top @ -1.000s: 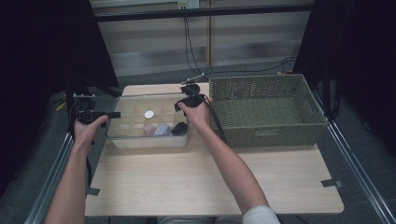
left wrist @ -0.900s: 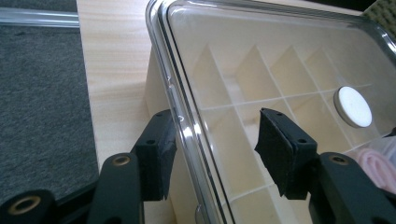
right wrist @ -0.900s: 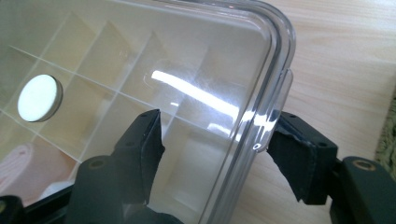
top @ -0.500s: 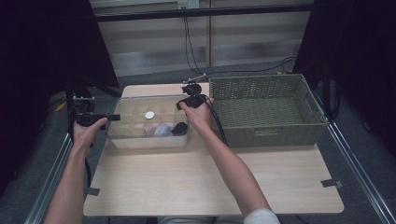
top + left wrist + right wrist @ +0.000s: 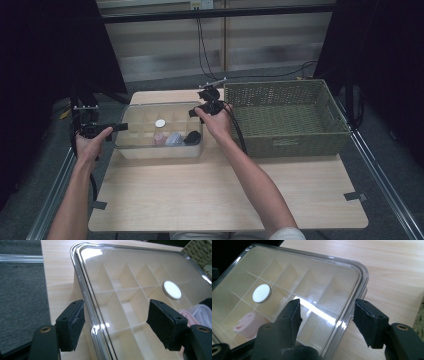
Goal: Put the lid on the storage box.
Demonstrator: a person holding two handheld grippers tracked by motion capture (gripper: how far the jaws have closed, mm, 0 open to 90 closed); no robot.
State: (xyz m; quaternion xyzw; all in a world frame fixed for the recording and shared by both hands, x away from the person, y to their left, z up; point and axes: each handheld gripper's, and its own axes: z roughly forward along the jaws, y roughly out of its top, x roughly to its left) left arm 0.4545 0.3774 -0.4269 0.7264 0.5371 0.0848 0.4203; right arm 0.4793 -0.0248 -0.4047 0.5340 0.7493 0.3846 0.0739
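Nearest the person, bare pale wood of the table (image 5: 225,195) runs under both forearms, which reach forward from the bottom of the high view. Past that stretch sits a clear compartment box (image 5: 162,131) with its transparent lid on, standing on the left half of the table with its long side toward the person. Through the lid the dividers show, and in the near row lie a pink folded item (image 5: 159,138), a pale bluish item (image 5: 174,139) and a dark round item (image 5: 192,138) — what each is cannot be told. One row farther back rests a white disc (image 5: 160,123).

The left gripper (image 5: 102,129) is at the box's left end. In the left gripper view its jaws stand apart astride the lid's rim, one pad (image 5: 72,323) outside over the table and the other (image 5: 163,326) above the lid; neither presses on the rim, and the jaws have just been opening. The right gripper (image 5: 202,108) is at the box's far right corner. In the right gripper view its jaws are likewise apart, straddling the rounded corner of the lid — one pad (image 5: 293,315) over the lid, the other (image 5: 368,323) over the table — with a gap on each side.

Just right of the box, nearly touching it, stands a green woven basket (image 5: 287,142). Beyond the table's far edge, black cables (image 5: 202,45) hang down in front of a pale panelled wall.
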